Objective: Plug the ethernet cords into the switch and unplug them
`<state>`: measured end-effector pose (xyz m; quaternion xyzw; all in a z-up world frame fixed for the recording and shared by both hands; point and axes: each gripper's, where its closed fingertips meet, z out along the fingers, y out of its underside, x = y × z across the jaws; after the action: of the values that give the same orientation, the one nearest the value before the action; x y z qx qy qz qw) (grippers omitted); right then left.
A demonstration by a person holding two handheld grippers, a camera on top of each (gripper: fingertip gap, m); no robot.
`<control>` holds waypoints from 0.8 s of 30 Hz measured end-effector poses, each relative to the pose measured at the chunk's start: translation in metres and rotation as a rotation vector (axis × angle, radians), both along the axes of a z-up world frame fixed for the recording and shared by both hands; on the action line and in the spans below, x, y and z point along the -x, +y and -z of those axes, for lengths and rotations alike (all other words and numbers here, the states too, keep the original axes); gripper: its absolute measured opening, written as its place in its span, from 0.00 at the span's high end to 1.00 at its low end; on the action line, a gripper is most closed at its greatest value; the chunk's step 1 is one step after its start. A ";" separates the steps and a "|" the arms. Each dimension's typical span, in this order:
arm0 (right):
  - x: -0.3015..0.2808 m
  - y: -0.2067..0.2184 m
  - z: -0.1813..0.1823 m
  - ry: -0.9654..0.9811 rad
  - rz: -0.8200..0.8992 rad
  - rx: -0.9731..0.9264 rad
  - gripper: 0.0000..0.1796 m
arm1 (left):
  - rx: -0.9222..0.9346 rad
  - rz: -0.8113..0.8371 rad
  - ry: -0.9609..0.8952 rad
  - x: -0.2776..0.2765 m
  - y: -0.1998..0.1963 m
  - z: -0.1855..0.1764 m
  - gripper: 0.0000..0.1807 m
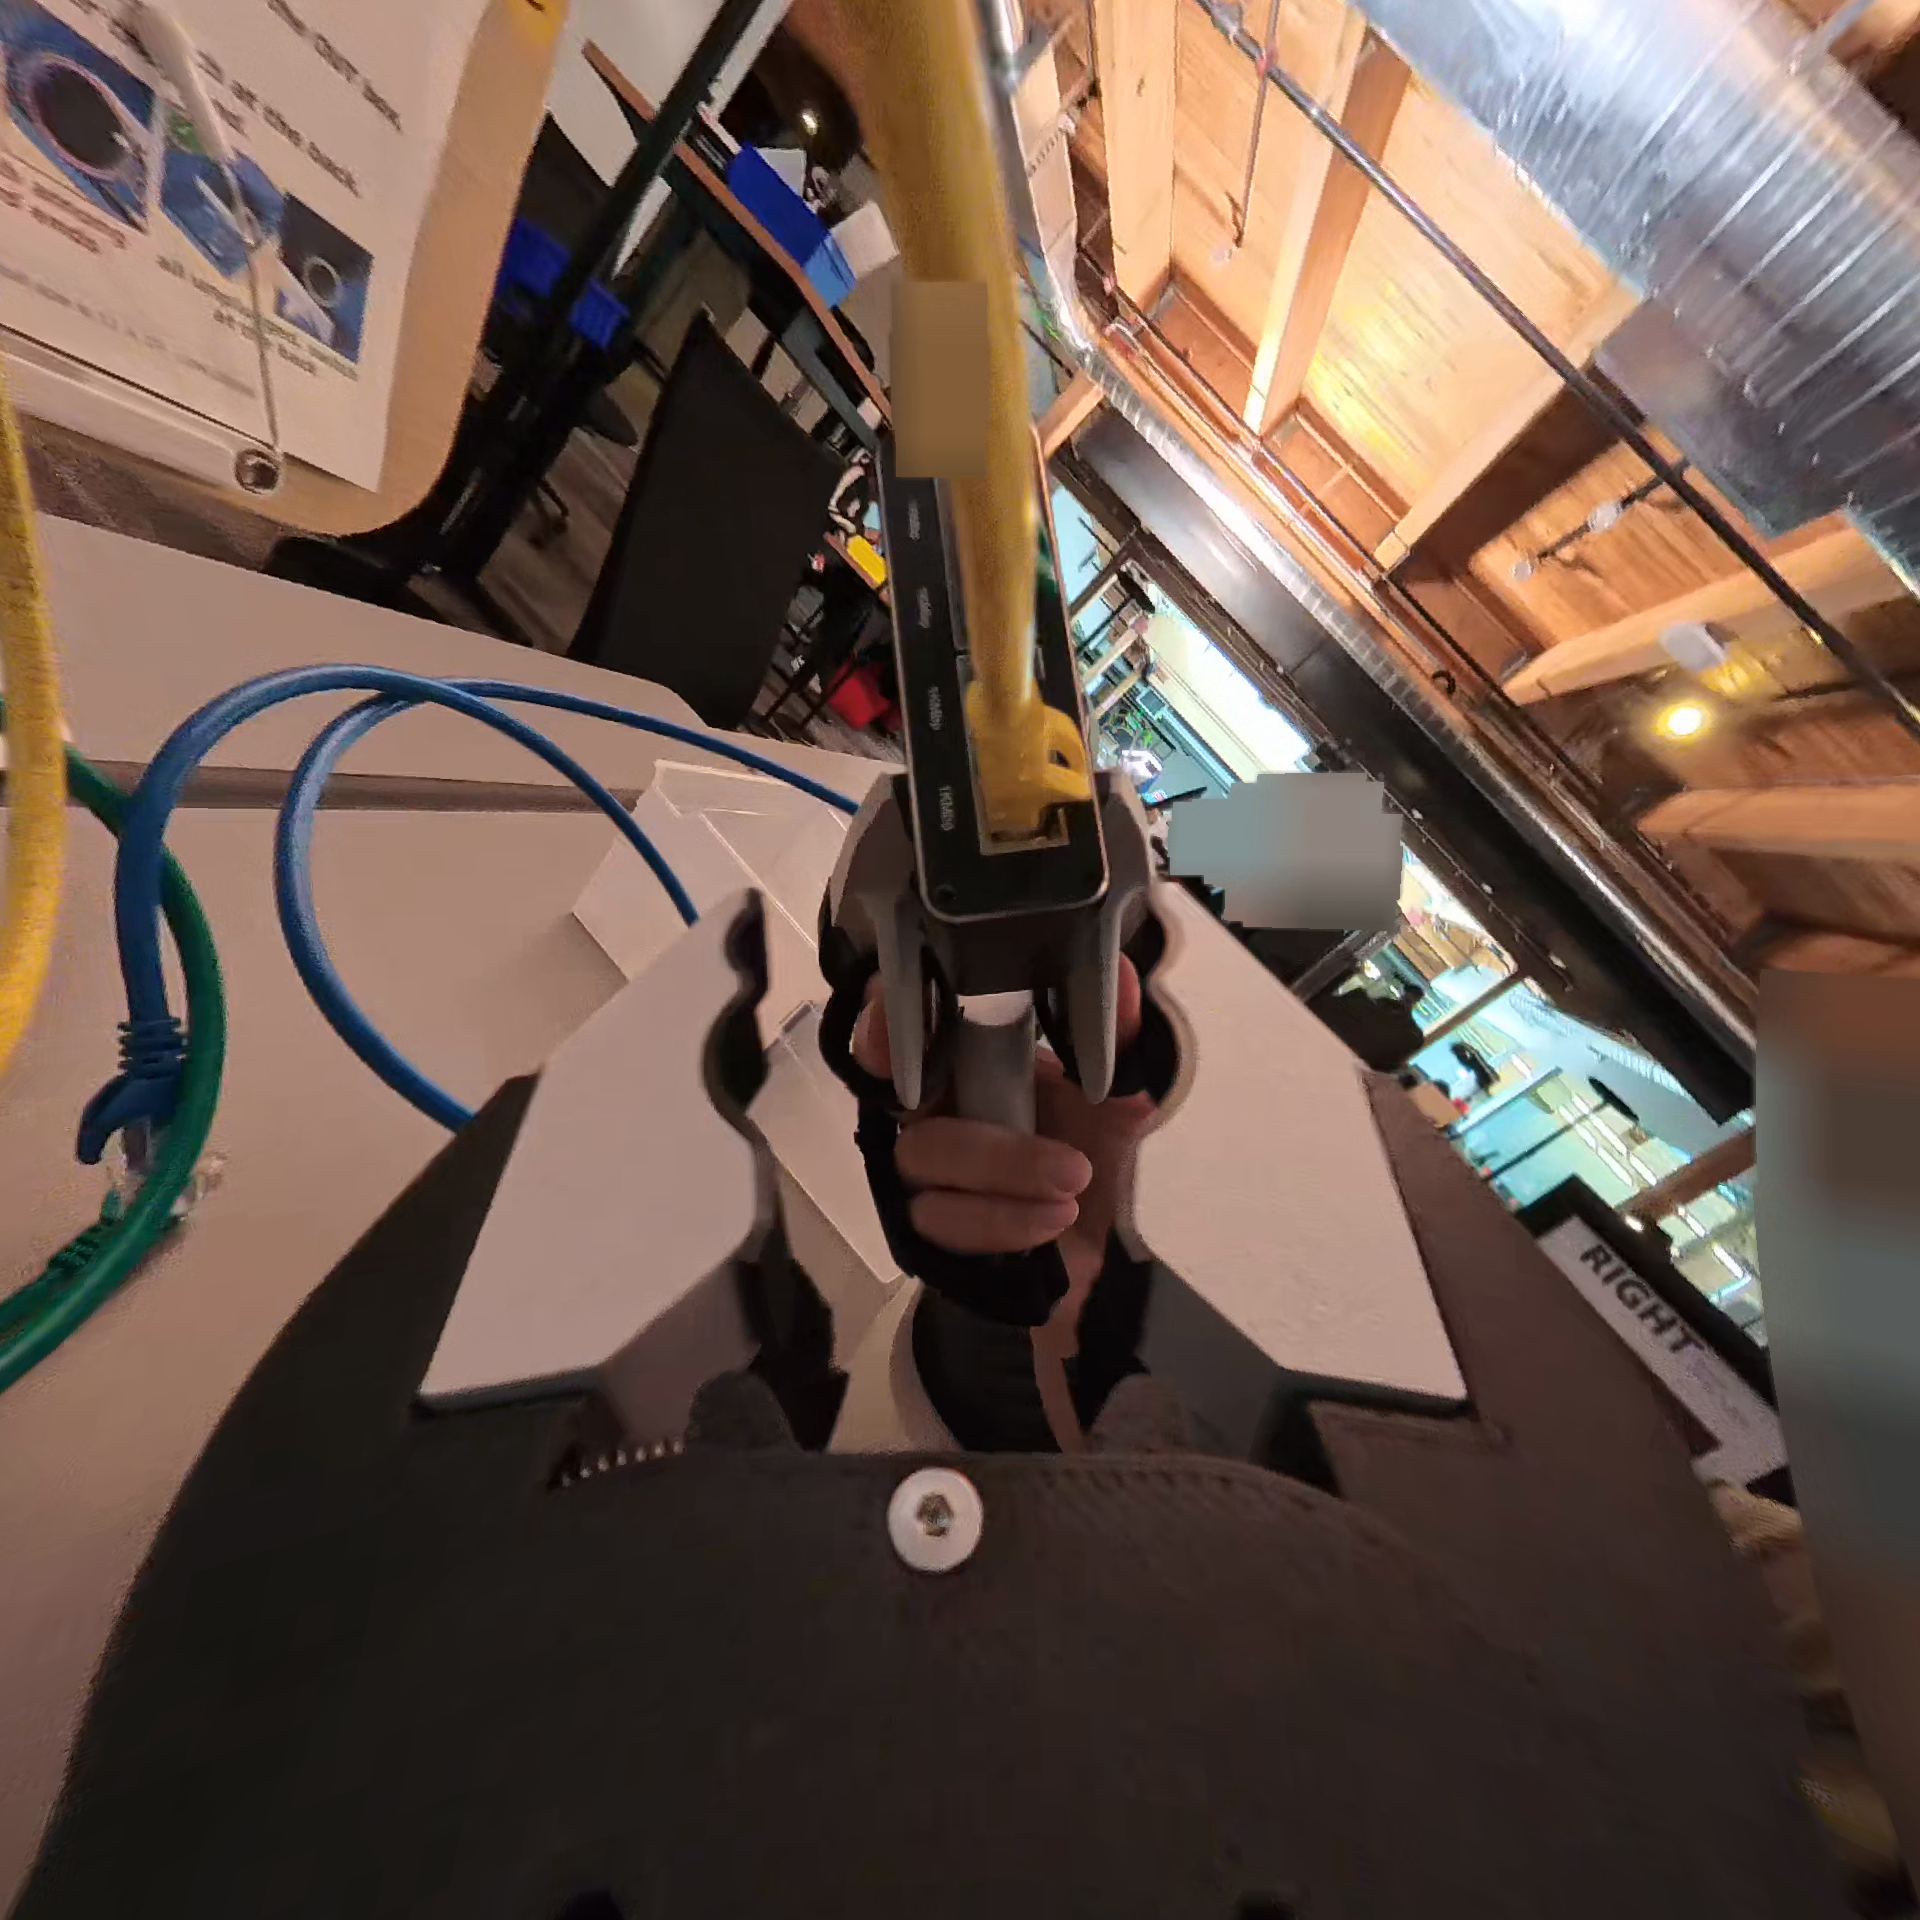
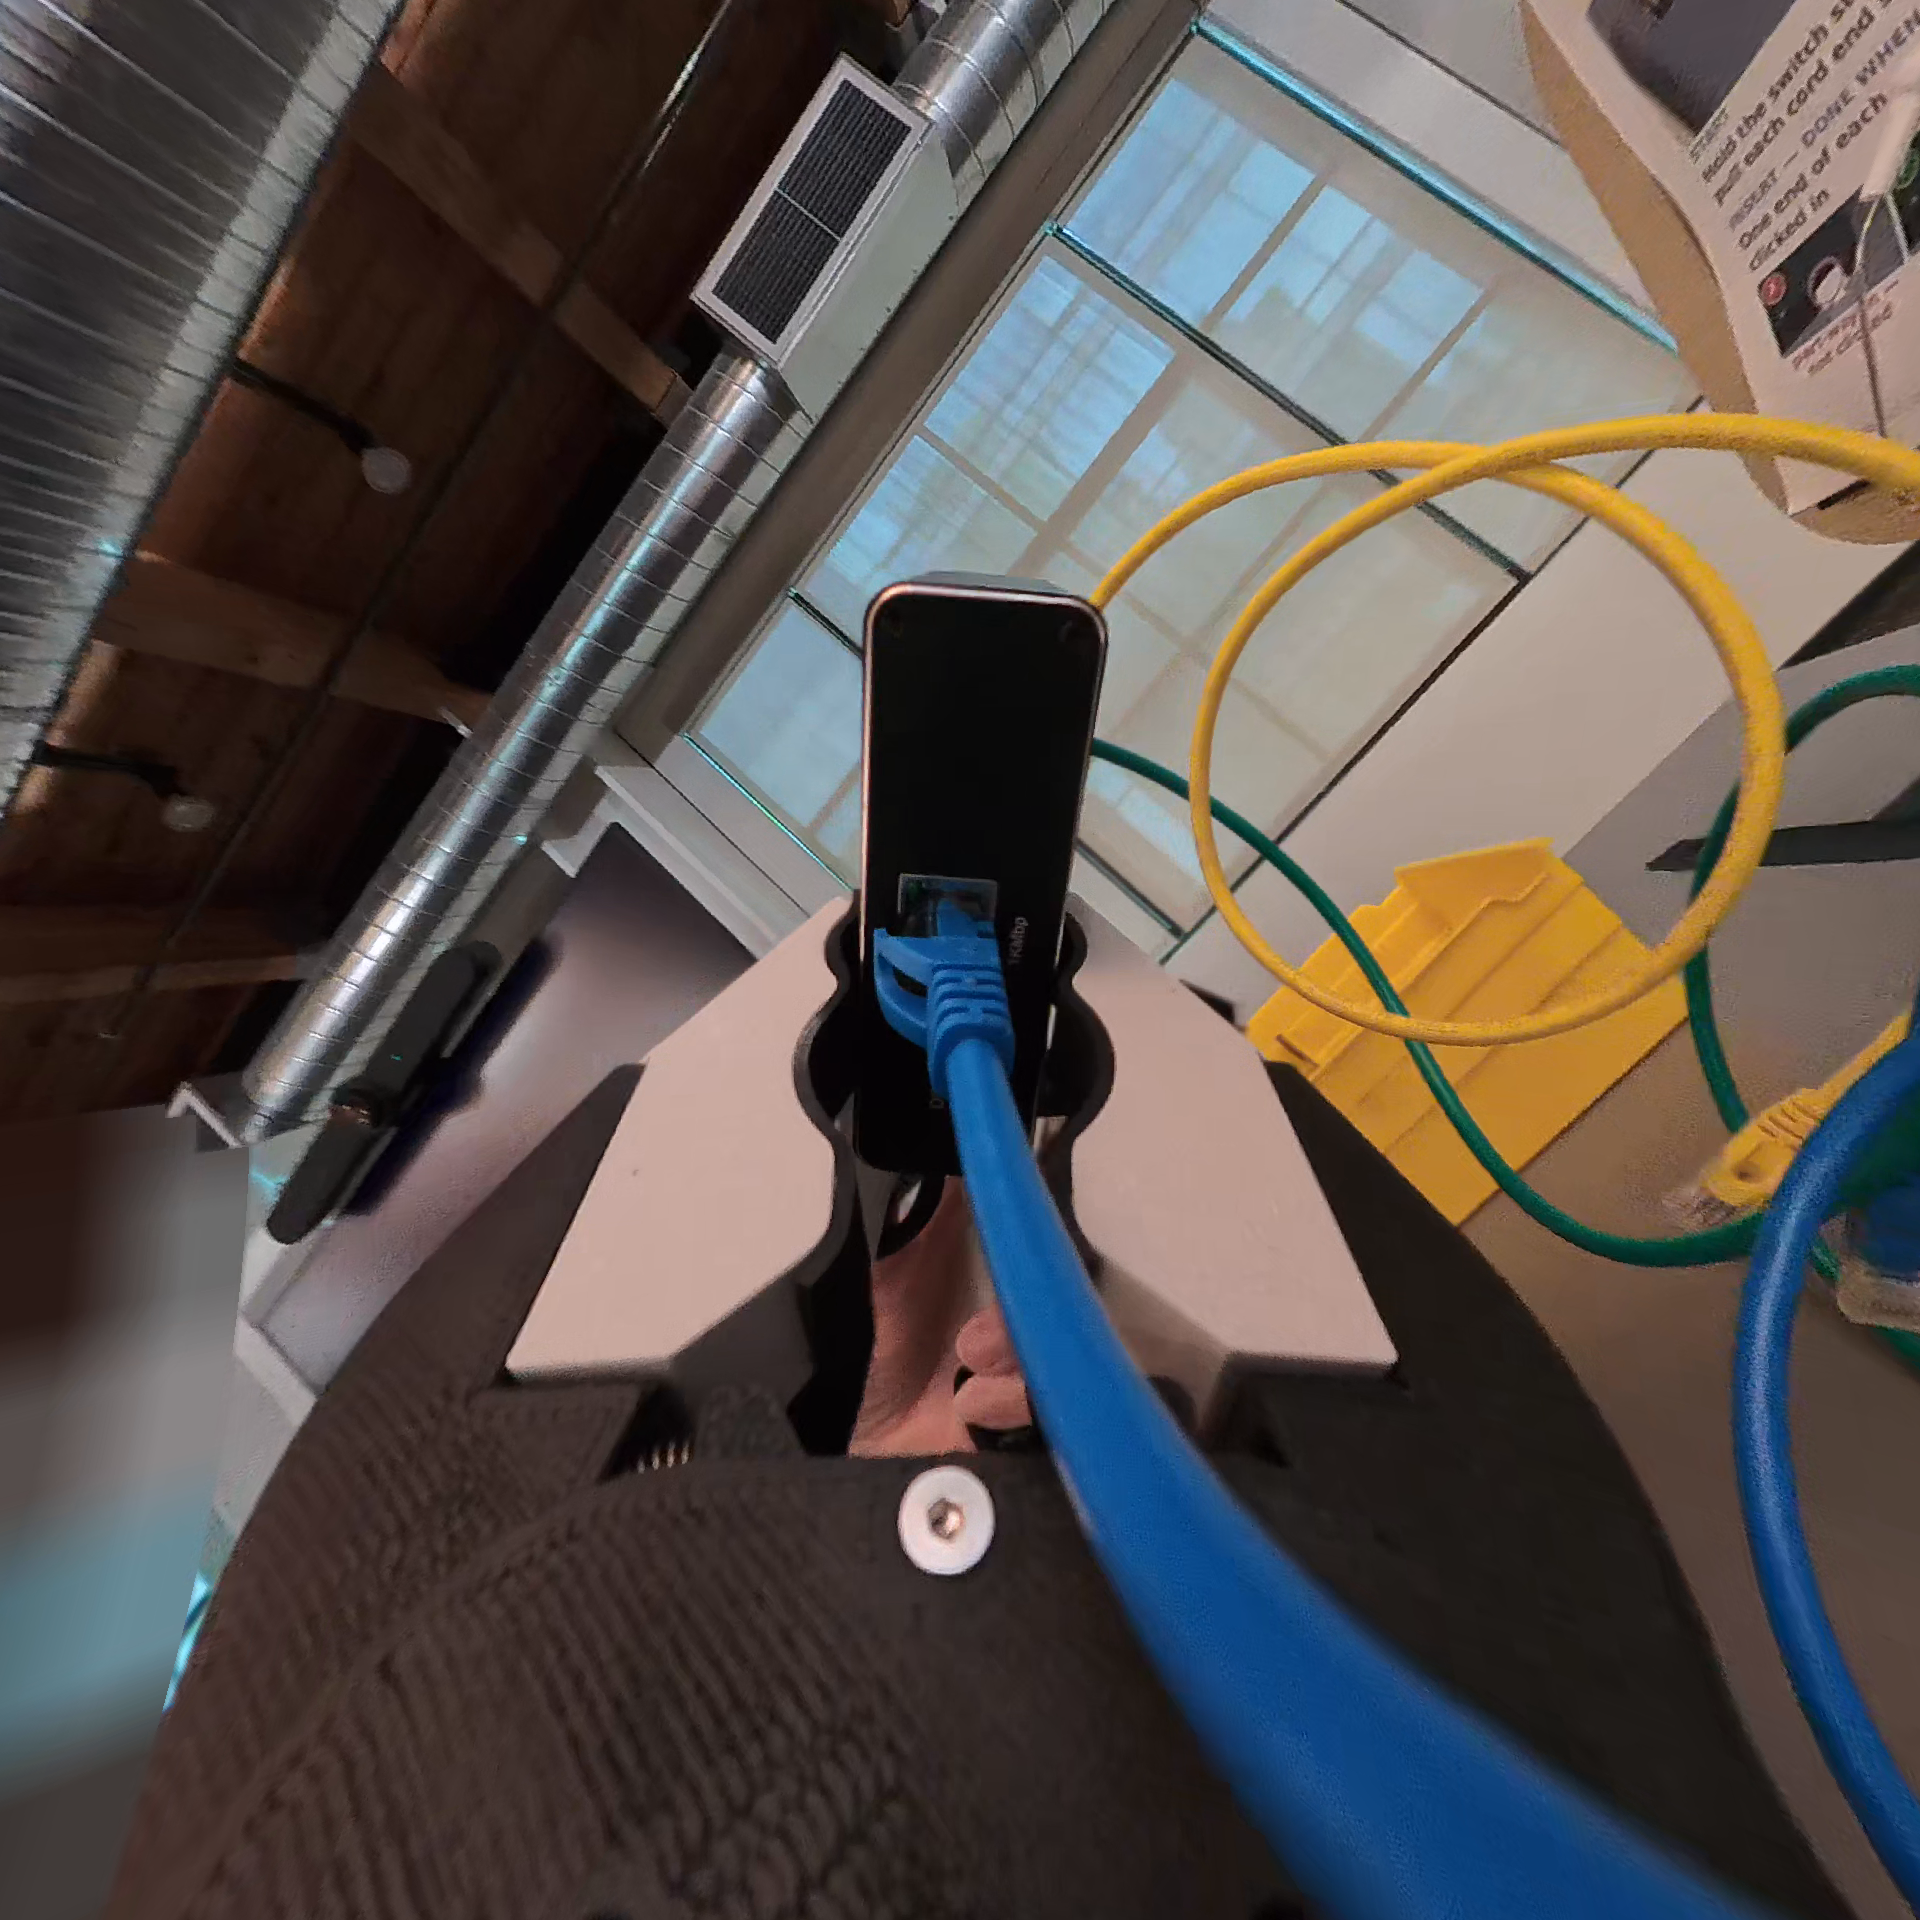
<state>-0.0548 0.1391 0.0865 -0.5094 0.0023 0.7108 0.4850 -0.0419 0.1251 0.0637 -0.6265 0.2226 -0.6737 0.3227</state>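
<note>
My right gripper (image 2: 961, 997) is shut on the black switch (image 2: 977, 748), held upright in the air. A blue cord (image 2: 1143, 1403) is plugged into the port facing that camera. In the left wrist view the switch (image 1: 997, 862) shows its other face, with a yellow cord (image 1: 1023, 727) plugged in. The right gripper's grey fingers (image 1: 894, 997) and a gloved hand (image 1: 987, 1195) hold it there. My left gripper (image 1: 956, 935) is open and empty, its fingers (image 1: 644, 1143) on either side of the right gripper.
A loose blue plug (image 1: 135, 1081) and green cord (image 1: 197, 1039) lie on the white table (image 1: 364, 935). A printed sheet (image 1: 208, 208) stands behind. The right wrist view shows a yellow loop (image 2: 1455, 727), a loose yellow plug (image 2: 1766, 1153), a green cord (image 2: 1351, 987) and a yellow bin (image 2: 1455, 1018).
</note>
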 end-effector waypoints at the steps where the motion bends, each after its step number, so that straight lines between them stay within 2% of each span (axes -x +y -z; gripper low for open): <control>1: 0.003 0.000 0.001 -0.018 0.008 -0.006 0.83 | -0.013 0.009 -0.006 -0.001 -0.002 0.000 0.69; 2: 0.006 -0.001 0.002 -0.035 0.009 -0.010 0.83 | -0.022 0.008 -0.026 -0.001 -0.002 -0.002 0.76; 4: 0.007 0.001 0.003 -0.040 0.039 -0.023 0.83 | -0.035 -0.004 -0.056 -0.001 -0.001 -0.003 0.76; 5: 0.006 0.002 0.004 -0.048 0.054 -0.024 0.83 | -0.046 0.001 -0.070 0.000 -0.002 -0.004 0.83; 9: 0.008 0.004 0.006 -0.109 0.088 -0.059 0.82 | -0.086 -0.003 -0.055 0.003 -0.002 -0.005 0.83; 11: 0.006 0.004 0.000 -0.133 0.136 -0.112 0.76 | -0.099 -0.011 -0.060 0.006 -0.001 -0.008 0.83; 15: 0.012 0.000 -0.002 -0.191 0.140 -0.151 0.74 | -0.106 -0.005 -0.072 0.010 -0.002 -0.013 0.83; 18: 0.007 0.004 0.003 -0.124 0.122 -0.077 0.76 | -0.141 -0.033 -0.026 0.009 -0.001 -0.010 0.83; 21: -0.003 0.014 0.011 -0.060 0.149 0.003 0.72 | -0.182 -0.071 0.018 0.008 -0.001 -0.006 0.83; 23: -0.003 0.014 0.010 -0.055 0.129 -0.008 0.73 | -0.194 -0.081 0.024 0.008 0.000 -0.007 0.82; 24: -0.003 0.011 0.006 -0.046 0.116 -0.030 0.79 | -0.194 -0.081 0.018 0.009 -0.001 -0.008 0.82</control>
<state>-0.0516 0.1499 0.0803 -0.5174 0.0098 0.6695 0.5329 -0.0506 0.1245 0.0715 -0.6067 0.2639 -0.6298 0.4069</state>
